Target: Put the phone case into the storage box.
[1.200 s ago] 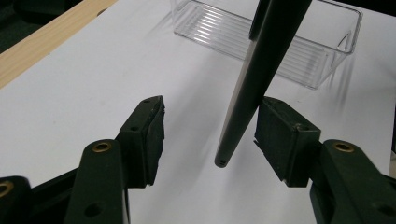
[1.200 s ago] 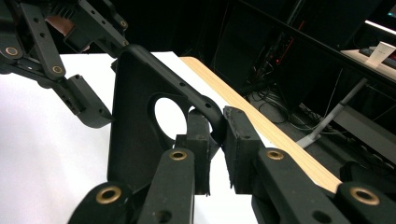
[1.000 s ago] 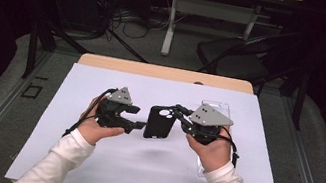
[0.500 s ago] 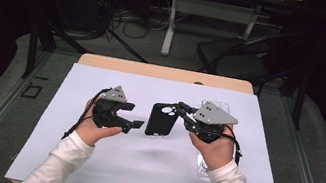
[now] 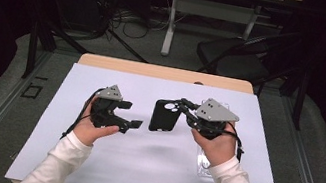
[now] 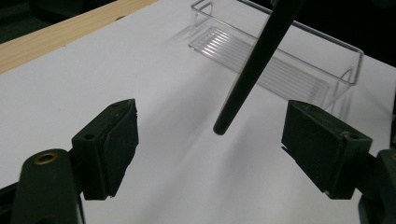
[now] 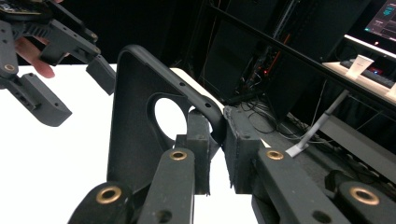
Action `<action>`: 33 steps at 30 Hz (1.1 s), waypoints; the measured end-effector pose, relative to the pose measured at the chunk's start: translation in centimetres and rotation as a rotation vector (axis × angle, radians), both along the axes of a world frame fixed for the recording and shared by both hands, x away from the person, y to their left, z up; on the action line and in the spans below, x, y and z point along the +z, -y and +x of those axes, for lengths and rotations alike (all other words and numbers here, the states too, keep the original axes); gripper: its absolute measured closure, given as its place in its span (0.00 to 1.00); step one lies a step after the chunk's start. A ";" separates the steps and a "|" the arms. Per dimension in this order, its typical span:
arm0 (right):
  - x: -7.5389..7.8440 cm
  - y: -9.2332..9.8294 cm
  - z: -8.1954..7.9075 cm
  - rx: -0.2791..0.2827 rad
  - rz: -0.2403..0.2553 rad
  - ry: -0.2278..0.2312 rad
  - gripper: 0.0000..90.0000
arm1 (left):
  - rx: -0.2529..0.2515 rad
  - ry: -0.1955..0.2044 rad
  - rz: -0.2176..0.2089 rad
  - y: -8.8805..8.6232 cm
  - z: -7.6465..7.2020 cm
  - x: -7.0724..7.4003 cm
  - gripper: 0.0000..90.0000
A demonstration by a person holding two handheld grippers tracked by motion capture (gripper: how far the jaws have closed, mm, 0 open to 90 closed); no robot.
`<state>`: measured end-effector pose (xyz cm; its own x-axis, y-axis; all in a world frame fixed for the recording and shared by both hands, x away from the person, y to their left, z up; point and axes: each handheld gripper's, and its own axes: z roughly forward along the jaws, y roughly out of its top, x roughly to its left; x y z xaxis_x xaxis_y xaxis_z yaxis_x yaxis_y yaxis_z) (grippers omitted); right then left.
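Mid-frame, high view: right gripper [image 5: 183,111] jaws clamped on phone case [image 5: 165,115] edge only; thin pinch, case may pivot or drop. Left gripper [image 5: 127,115] jaws wide, empty; closing off-line would knock case loose.

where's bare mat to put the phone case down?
Free: the white mat near the person, between the two sleeves, and its far strip before the wooden table edge. Crowded: mid-mat, where the right claw holds the black rubbery phone case facing the open left claw; the clear plastic tray beside the right wrist.
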<state>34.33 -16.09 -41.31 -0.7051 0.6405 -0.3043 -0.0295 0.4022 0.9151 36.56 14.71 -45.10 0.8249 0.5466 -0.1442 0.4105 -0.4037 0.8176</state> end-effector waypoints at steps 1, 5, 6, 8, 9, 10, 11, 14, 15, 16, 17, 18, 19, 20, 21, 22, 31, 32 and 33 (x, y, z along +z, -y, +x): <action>0.1 0.1 0.1 -0.003 -0.002 0.001 0.91 | 0.001 -0.004 -0.003 0.0 0.0 -0.1 0.19; 0.5 0.6 0.5 -0.015 -0.014 0.013 0.91 | -0.006 0.000 -0.011 -0.2 0.0 -0.2 0.17; 0.6 0.8 0.6 -0.018 -0.017 0.016 0.91 | -0.003 -0.006 -0.020 -0.2 0.1 -0.2 0.17; 0.9 1.2 0.9 -0.024 -0.019 0.022 0.91 | 0.007 -0.008 -0.024 -0.4 0.1 -0.2 0.17; 1.1 1.4 1.0 -0.028 -0.019 0.024 0.91 | 0.013 -0.014 -0.026 -0.4 0.1 -0.2 0.17; 1.2 1.7 1.1 -0.034 -0.019 0.026 0.91 | 0.018 -0.013 -0.026 -0.5 0.2 -0.3 0.16; 1.4 1.9 1.2 -0.042 -0.022 0.028 0.91 | 0.023 -0.014 -0.027 -0.5 0.2 -0.3 0.15; 1.7 2.7 1.5 -0.060 -0.026 0.035 0.91 | 0.035 -0.017 -0.037 -0.8 0.3 -0.3 0.12; 1.9 3.0 1.6 -0.067 -0.027 0.037 0.91 | 0.038 -0.016 -0.036 -0.8 0.3 -0.3 0.11; 2.0 3.3 1.7 -0.074 -0.025 0.037 0.91 | 0.044 -0.017 -0.038 -0.9 0.3 -0.3 0.10; 2.0 3.6 1.8 -0.082 -0.026 0.038 0.91 | 0.049 -0.014 -0.039 -1.0 0.4 -0.3 0.09; 2.1 3.8 1.9 -0.088 -0.025 0.041 0.91 | 0.049 -0.011 -0.037 -1.0 0.4 -0.3 0.08; 2.2 4.1 1.9 -0.095 -0.026 0.045 0.91 | 0.047 -0.011 -0.038 -1.1 0.5 -0.3 0.08; 2.3 4.4 2.0 -0.102 -0.023 0.046 0.91 | 0.048 -0.015 -0.039 -1.2 0.5 -0.3 0.08; 2.4 4.6 2.0 -0.107 -0.022 0.047 0.91 | 0.052 -0.016 -0.038 -1.3 0.5 -0.3 0.08; 2.4 4.9 2.1 -0.113 -0.021 0.048 0.91 | 0.054 -0.020 -0.040 -1.3 0.5 -0.3 0.08; 2.9 7.3 2.3 -0.163 -0.026 0.064 0.91 | 0.067 -0.022 -0.031 -1.8 0.7 -0.4 0.01; 2.9 7.6 2.4 -0.169 -0.025 0.066 0.91 | 0.070 -0.021 -0.031 -1.9 0.6 -0.4 0.00; 2.9 7.9 2.4 -0.176 -0.025 0.068 0.91 | 0.072 -0.021 -0.030 -1.9 0.6 -0.4 0.01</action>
